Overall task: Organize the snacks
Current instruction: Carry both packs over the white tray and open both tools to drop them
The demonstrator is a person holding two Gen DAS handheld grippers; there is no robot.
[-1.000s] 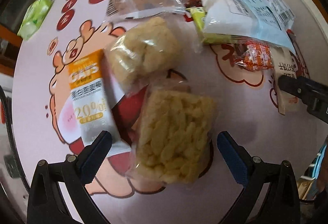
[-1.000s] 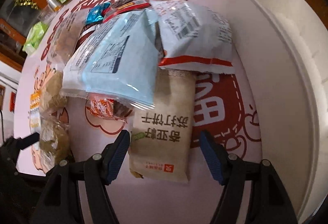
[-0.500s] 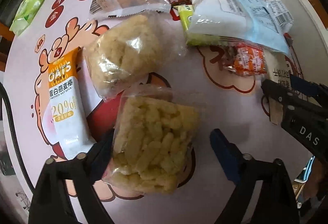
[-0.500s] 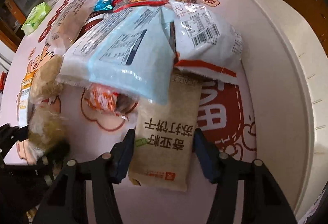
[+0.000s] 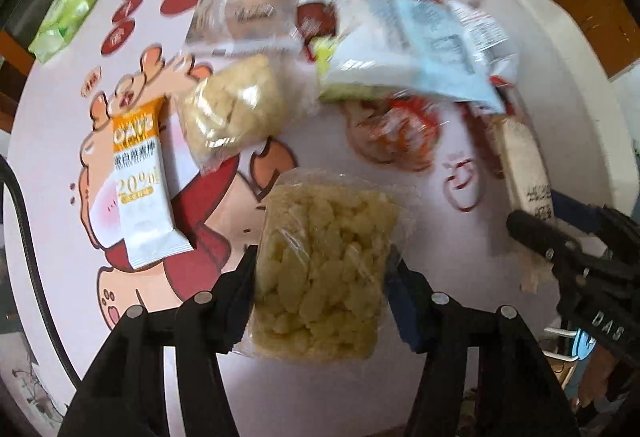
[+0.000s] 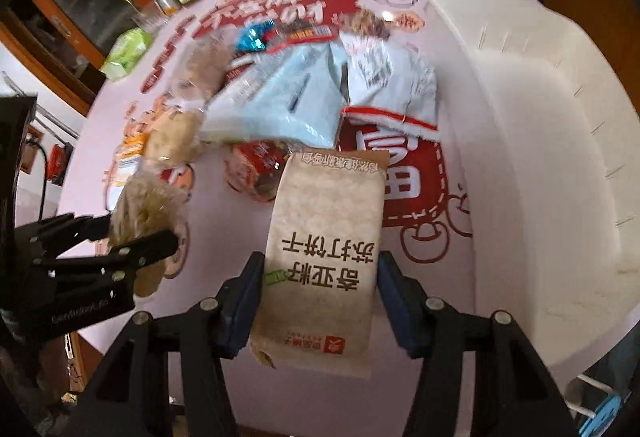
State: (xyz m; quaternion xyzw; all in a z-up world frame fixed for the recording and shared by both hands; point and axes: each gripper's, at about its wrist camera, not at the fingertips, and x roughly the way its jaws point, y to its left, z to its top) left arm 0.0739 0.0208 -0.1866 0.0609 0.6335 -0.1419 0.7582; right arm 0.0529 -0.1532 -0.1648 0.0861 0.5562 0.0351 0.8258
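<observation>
Your left gripper fingers clamp the puffed-rice cake; your right gripper fingers pinch the soda-cracker pack.

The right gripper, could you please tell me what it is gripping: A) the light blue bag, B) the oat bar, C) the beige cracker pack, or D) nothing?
C: the right gripper has its fingers pressed against both sides of the beige cracker pack, while the light blue bag lies farther off on the table.
</observation>
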